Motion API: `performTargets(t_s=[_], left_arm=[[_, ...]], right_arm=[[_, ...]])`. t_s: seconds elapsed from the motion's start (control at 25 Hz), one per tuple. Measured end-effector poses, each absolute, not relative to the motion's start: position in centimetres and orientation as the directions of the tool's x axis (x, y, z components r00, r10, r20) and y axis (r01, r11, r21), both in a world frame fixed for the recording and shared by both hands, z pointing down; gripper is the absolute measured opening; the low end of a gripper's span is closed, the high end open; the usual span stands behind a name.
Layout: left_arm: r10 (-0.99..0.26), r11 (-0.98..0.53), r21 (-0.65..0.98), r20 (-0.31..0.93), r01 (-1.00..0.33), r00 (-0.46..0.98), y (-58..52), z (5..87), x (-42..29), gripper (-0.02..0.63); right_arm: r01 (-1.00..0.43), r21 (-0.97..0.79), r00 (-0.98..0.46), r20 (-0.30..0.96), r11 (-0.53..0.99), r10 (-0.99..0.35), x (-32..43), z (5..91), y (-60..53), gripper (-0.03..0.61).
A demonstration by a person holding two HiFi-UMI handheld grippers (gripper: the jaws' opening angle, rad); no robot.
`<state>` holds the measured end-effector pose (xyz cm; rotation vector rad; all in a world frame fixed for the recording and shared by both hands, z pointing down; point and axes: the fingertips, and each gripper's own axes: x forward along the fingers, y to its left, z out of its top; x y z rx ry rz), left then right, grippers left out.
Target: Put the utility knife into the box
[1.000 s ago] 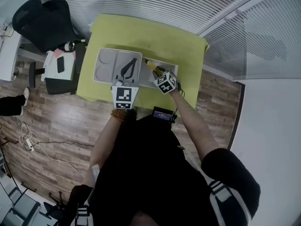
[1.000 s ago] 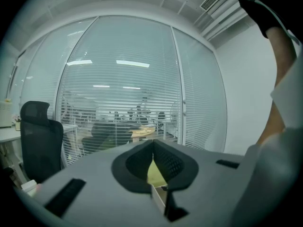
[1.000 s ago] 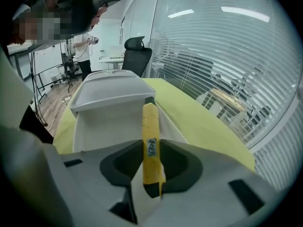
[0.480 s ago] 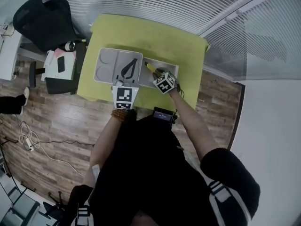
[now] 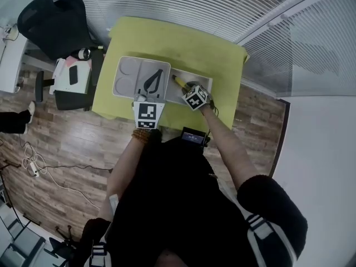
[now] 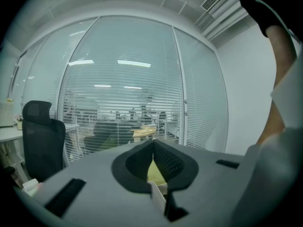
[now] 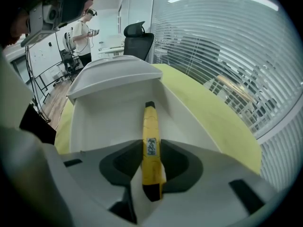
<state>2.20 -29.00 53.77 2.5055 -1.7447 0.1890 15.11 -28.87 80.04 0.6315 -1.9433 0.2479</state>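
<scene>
The yellow utility knife (image 5: 179,81) (image 7: 150,141) lies tip-first in the white box (image 5: 201,78) (image 7: 94,122) on the green table (image 5: 183,43). My right gripper (image 5: 188,88) (image 7: 151,155) points steeply down into the box. Its jaws have just been opening and stand on either side of the knife's rear end, which still lies between them. The box's lid (image 5: 127,74) (image 7: 116,74) is spread out to the left. My left gripper (image 5: 154,82) (image 6: 153,148) reaches over it with its tips together, and a thin white edge sits between the jaws.
A black office chair (image 5: 53,21) and a small side table (image 5: 72,77) with a few items stand left of the green table. A dark device (image 5: 192,135) sits at the table's near edge. Glass walls with blinds (image 5: 183,4) run behind the table.
My right gripper has dipped a little lower into the box with the knife. The left gripper and the lid have not moved.
</scene>
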Motion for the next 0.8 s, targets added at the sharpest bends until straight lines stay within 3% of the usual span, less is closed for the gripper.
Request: performTargets(t_s=[0.4,0.8], left_arm=[[-0.926,-0.348,-0.003,0.158,-0.938,0.343,-28.8,54.1,2.0,0.012],[-0.918,-0.377,-0.004,0.136,-0.926,0.373,-28.6,53.4,3.3,0.012]], right_arm=[[-0.524,0.097,-0.328,0.894,0.846,-0.305,15.3,79.8,-28.9,0.121],[-0.577,0.111,-0.382,0.839,0.809,-0.388,15.4,76.2,-30.2,0.107]])
